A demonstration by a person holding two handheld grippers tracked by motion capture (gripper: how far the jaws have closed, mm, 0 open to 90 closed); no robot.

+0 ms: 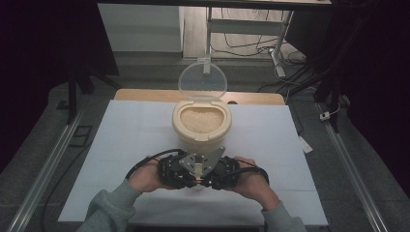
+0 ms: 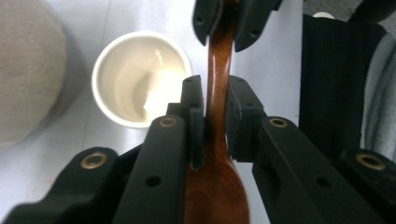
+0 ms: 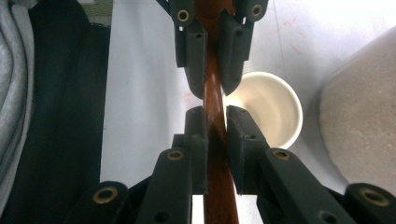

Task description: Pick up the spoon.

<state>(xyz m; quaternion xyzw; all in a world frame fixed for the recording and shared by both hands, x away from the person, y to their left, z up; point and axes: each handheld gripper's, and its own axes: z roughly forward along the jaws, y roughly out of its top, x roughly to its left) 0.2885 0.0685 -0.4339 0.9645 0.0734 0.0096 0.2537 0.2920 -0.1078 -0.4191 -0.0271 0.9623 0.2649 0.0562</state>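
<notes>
Hands meet low w/ both hand-held grippers, left & right, clamping 1 wooden spoon end-to-end.

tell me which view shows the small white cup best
The left gripper view: the small white cup shows its whole rim and empty inside. The right gripper view has it partly behind the wooden spoon.

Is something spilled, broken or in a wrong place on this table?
Nothing stands out. The rice bin stands upright with its lid open and the rice inside. The cup is upright and empty, and no grains lie on the table. Both claws, left and right, grip the wooden spoon over the cup.
</notes>
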